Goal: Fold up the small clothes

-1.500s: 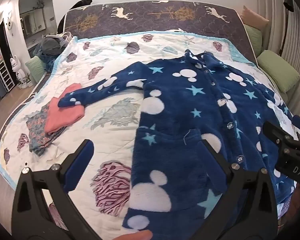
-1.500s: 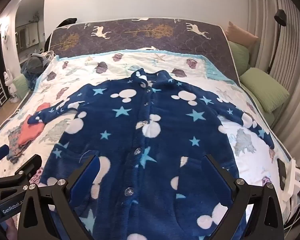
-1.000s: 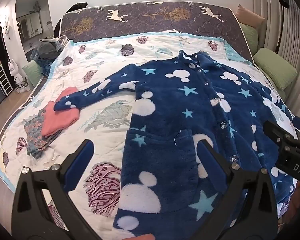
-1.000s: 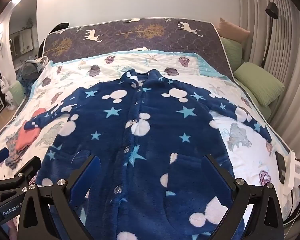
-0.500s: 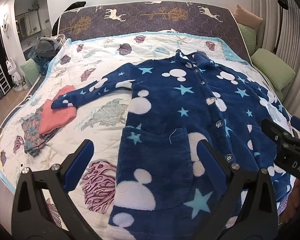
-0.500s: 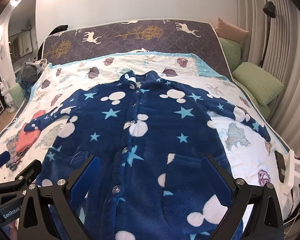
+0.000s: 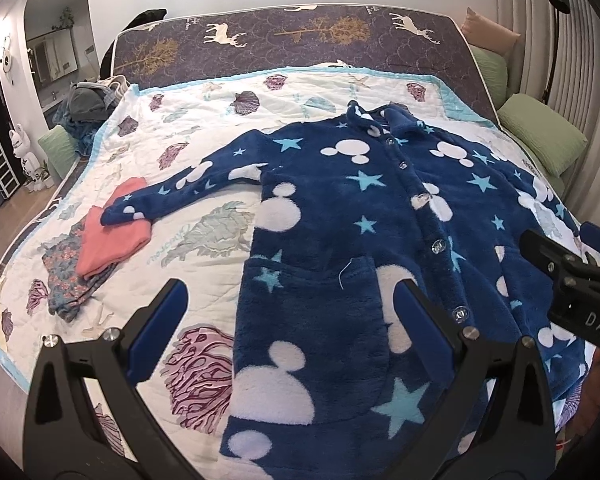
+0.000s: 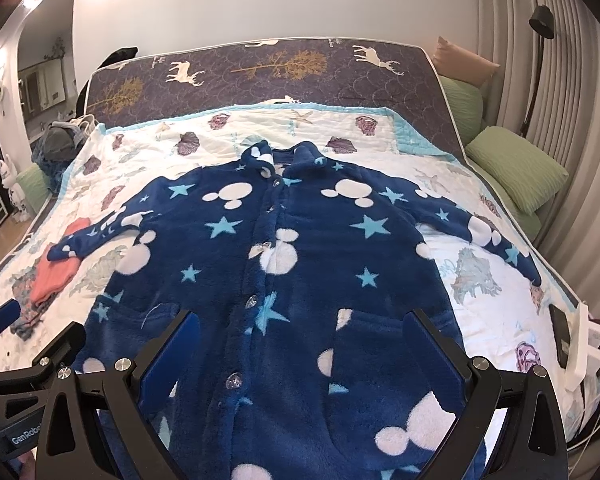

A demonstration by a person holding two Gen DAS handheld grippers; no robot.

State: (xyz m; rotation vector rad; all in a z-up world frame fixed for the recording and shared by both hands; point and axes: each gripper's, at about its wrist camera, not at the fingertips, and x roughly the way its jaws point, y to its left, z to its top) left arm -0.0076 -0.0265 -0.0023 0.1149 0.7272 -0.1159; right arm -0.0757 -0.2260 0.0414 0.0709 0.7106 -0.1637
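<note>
Blue robe (image 8: 300,260) flat on bed | left claw (image 7: 292,320), right claw (image 8: 304,344): spread wide, empty, hovering above hem

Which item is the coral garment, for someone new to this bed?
Start at the quilt on the bed and follow the blue fleece robe along its outstretched sleeve toward the bed's left edge. Its cuff lies on the coral garment, folded, plain and unpatterned, atop a dark floral cloth.

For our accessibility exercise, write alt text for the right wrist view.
A navy fleece robe with white mouse shapes and stars lies buttoned and spread flat on a seashell quilt, sleeves out. The open right gripper hovers over its hem.
</note>
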